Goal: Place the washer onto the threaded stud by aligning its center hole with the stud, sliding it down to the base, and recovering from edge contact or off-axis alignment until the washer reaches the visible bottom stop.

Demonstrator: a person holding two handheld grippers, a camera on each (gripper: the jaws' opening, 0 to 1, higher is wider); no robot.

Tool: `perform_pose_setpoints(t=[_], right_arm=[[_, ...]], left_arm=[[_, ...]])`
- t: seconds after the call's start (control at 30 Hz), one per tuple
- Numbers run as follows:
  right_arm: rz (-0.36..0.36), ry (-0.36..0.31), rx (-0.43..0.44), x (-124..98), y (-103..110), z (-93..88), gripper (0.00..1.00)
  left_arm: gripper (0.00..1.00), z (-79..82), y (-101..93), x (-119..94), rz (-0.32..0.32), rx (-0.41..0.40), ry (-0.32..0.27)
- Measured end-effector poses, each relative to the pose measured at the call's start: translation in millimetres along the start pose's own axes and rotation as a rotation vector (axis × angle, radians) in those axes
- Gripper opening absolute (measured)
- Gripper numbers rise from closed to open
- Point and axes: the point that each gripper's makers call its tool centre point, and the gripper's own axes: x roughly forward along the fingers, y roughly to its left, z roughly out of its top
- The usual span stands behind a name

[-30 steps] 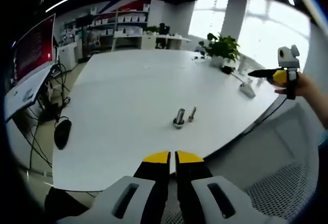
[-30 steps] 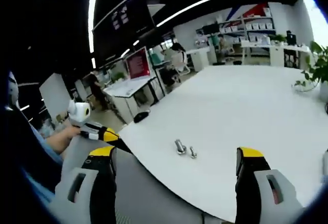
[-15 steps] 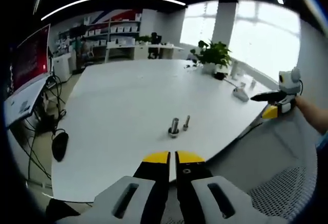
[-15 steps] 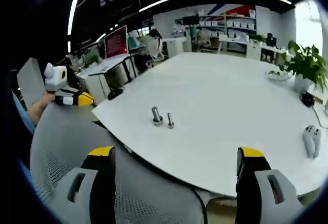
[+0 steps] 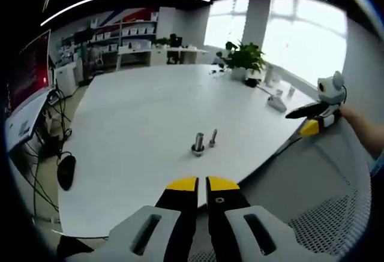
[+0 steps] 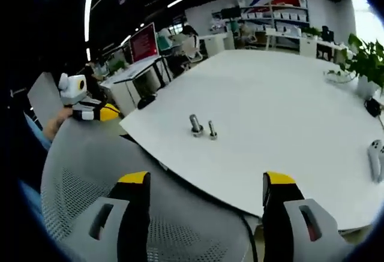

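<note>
Left gripper (image 5: 201, 183): yellow-tipped jaws pressed together, nothing between. Right gripper (image 6: 206, 181): jaws wide apart, over grey mesh chair back (image 6: 90, 172). Beyond, near the white table's (image 5: 138, 112) near edge: upright silver threaded stud (image 5: 198, 142) w/ collar at base, maybe the washer, too small to tell; smaller silver bolt (image 5: 212, 138) just beside. Green potted plant (image 5: 243, 58) at far edge.

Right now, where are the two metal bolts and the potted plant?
Larger bolt (image 5: 198, 142): left gripper view, on its shank.
Smaller bolt (image 5: 212, 138): left gripper view, on its shank.
Potted plant (image 5: 242, 58): left gripper view, on its leaves.
</note>
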Motion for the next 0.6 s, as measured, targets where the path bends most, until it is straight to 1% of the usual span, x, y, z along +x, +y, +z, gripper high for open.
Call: perform_pose_setpoints(t=[0.07, 0.13, 0.17, 0.23, 0.3, 0.37, 0.4, 0.43, 0.47, 0.53, 0.57, 0.6], right_arm=[[-0.005, 0.009, 0.014, 0, -2, -1.5, 0.73], [-0.010, 0.013, 0.009, 0, -2, -2.2, 0.73], [-0.031, 0.010, -0.013, -2, -6, -1.0, 0.73], [-0.029, 0.008, -0.025, -3, -6, -0.4, 0.72], [-0.021, 0.031, -0.003, -2, -7, -5.0, 0.68], [-0.038, 0.041, -0.009, -5, -9, -6.7, 0.65], [-0.054, 0.002, -0.045, -6, -11, 0.9, 0.63], [-0.064, -0.066, -0.057, -8, -11, 12.2, 0.61], [-0.070, -0.076, -0.052, -9, -12, 13.6, 0.61], [-0.070, -0.035, -0.036, -7, -13, 6.1, 0.61], [-0.056, -0.015, -0.030, -6, -10, 2.7, 0.61], [-0.053, -0.022, -0.031, -6, -10, 3.9, 0.60]], left_arm=[[0.03, -1.3, -1.0, 0, -0.006, 0.001, 0.008], [0.03, -1.1, -1.0, 0, -0.004, 0.007, 0.007], [0.03, -1.2, -1.1, 0, -0.004, 0.007, 0.008], [0.02, -2.1, -1.5, 0, -0.007, 0.006, 0.014], [0.02, -1.5, -1.7, 0, -0.006, 0.009, 0.011], [0.03, -1.9, -2.9, 1, -0.008, 0.009, 0.015], [0.03, -3.4, -3.6, 1, -0.012, 0.013, 0.025], [0.02, -4.2, -3.6, 1, -0.012, 0.012, 0.029], [0.02, -4.4, -3.4, 1, -0.012, 0.011, 0.031], [0.03, -3.9, -3.6, 1, -0.014, 0.015, 0.029], [0.03, -4.4, -3.8, 1, -0.015, 0.015, 0.032], [0.03, -4.9, -4.1, 1, -0.017, 0.015, 0.035]])
